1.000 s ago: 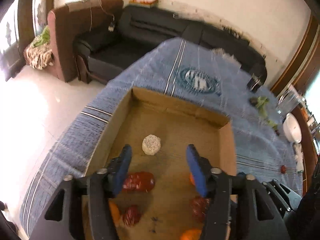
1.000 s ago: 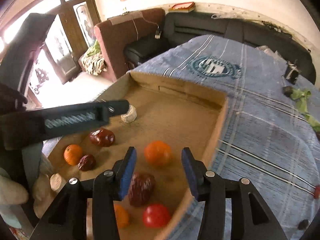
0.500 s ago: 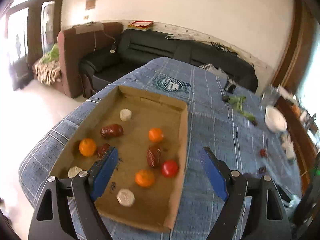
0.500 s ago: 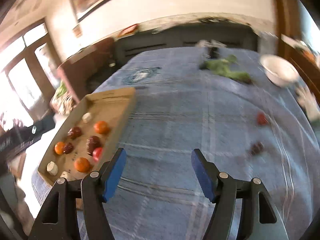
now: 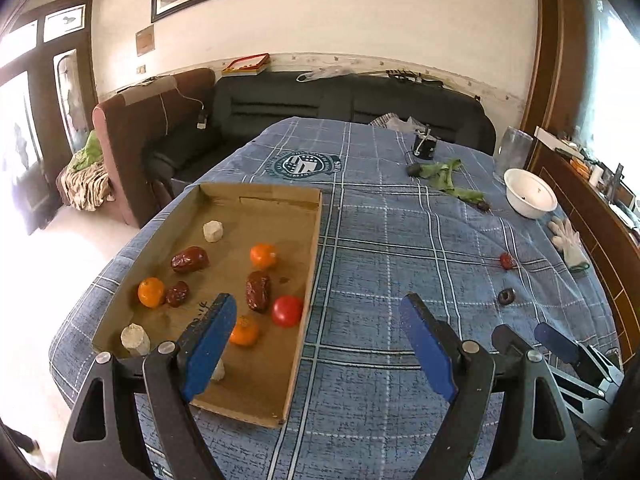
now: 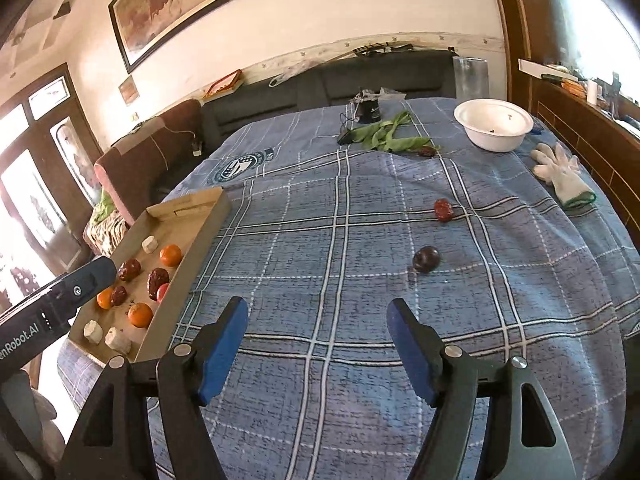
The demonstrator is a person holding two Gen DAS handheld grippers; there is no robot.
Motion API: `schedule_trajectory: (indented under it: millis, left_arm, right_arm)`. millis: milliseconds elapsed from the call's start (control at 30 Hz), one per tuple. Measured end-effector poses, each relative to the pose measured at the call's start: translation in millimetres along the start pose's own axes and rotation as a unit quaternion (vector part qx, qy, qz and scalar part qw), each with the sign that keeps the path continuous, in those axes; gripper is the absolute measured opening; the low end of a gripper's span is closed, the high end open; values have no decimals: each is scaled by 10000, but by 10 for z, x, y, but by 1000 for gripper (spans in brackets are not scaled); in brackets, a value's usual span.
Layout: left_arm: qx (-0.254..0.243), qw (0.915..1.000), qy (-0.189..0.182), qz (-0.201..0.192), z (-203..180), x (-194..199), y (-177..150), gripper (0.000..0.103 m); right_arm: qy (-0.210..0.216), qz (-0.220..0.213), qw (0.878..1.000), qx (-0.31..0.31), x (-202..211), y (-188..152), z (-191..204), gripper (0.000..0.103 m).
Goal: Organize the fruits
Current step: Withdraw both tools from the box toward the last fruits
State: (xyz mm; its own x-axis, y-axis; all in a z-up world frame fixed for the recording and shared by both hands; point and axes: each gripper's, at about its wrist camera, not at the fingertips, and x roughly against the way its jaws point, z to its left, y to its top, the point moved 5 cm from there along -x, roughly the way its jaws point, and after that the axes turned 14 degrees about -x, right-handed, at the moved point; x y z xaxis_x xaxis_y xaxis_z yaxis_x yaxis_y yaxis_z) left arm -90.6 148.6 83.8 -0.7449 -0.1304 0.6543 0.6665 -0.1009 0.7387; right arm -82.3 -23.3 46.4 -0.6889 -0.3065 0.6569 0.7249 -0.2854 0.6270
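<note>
While fruit fills the cardboard tray (image 5: 308, 280), right gripper (image 6: 316, 344) opening — empty, left gripper (image 5: 316, 344) wide.

Left black gripper with blue pads (image 5: 320, 344): jaws wide apart, nothing between them, pointing forward and down.
Right black gripper with blue pads (image 6: 318, 344): jaws opening, nothing between them, tilted down alike.

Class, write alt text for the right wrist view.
The open, empty right tool, its jaws opening, hangs over a blue plaid cloth with two dark fruits ahead. A cardboard tray of fruit sits left.
</note>
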Motion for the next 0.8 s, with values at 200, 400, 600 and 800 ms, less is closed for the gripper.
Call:
schedule_trajectory:
  millis: [200, 400, 600, 800]
  left_arm:
    - [-47, 9999, -88, 86, -49, -66, -6, 83]
    - [27, 9992, -334, 233, -18, -155, -54, 83]
    - [185, 9969, -619, 442, -60, -384, -126, 83]
    - [36, 9926, -1037, 631, -348, -521, -156, 83]
  right_arm:
    - [-30, 36, 9999, -88, -6, 29, -109, 77]
    - [-217, 67, 9994, -245, 1, 180, -454, 77]
    - [-1171, -204, 9926, -249, -40, 641, -1077, 77]
    - [-843, 14, 9960, -279, -472, 1012, -1164, 71]
